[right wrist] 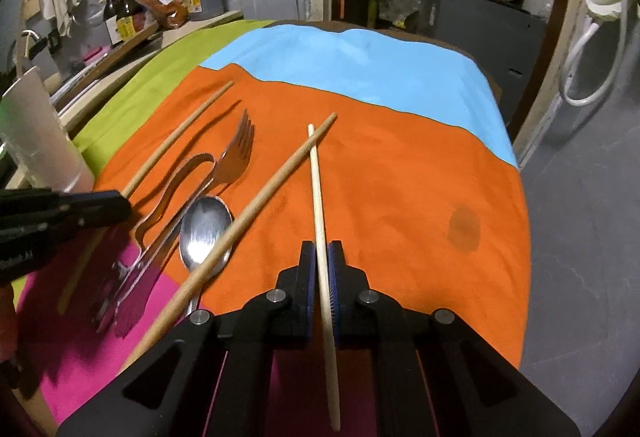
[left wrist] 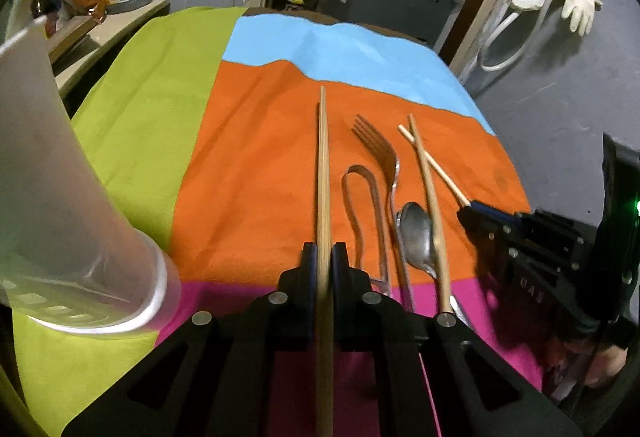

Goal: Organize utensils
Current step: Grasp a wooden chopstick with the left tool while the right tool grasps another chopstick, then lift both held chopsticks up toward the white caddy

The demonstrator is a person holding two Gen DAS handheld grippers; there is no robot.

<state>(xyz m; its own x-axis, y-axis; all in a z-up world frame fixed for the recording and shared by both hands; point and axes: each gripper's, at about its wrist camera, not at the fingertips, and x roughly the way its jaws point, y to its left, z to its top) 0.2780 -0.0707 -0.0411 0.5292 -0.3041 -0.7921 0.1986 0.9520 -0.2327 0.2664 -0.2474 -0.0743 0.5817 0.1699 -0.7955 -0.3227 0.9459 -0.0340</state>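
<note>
My left gripper (left wrist: 324, 251) is shut on a brown chopstick (left wrist: 323, 165) that points away over the orange cloth. My right gripper (right wrist: 322, 251) is shut on a pale chopstick (right wrist: 318, 189); it also shows in the left wrist view (left wrist: 436, 167). Another brown chopstick (right wrist: 256, 201) lies crossed under the pale one's tip and over a steel spoon (right wrist: 204, 229). A fork (right wrist: 236, 153) and metal tongs (right wrist: 176, 185) lie left of the spoon. A frosted cup (left wrist: 60, 197) stands at the left on the green cloth.
The table wears a cloth of green, orange (right wrist: 400, 177), blue and pink panels. Bottles (right wrist: 128, 13) and a jug stand on a counter at the back left. The table's right edge drops to a grey floor (right wrist: 580, 237).
</note>
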